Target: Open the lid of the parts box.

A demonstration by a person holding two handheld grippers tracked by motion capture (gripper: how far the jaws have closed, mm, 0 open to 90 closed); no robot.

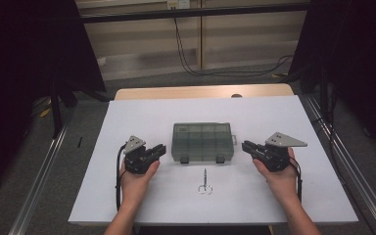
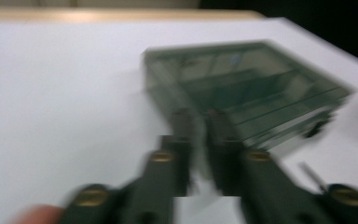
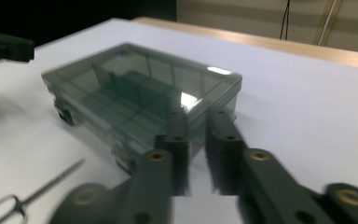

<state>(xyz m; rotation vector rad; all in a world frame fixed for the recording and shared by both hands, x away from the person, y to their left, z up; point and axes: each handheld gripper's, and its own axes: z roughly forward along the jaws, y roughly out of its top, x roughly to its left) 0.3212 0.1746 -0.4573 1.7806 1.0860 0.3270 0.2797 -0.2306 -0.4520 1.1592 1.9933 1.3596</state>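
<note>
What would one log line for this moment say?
left gripper: shut, empty | right gripper: shut, empty | box: closed, between them | scissors: untouched

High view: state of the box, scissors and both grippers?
Box: lid closed, flat on the table, both front latches down, apart from both grippers.
Scissors: closed, lying flat in front of the box, untouched.
Left gripper: shut, holding nothing, left of the box.
Right gripper: shut, holding nothing, right of the box.

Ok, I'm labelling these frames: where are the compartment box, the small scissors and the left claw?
compartment box point(image 1: 201, 139): high view, middle of its clear lid.
small scissors point(image 1: 205, 186): high view, near the finger loops.
left claw point(image 1: 162, 149): high view, between its fingertips.
</note>
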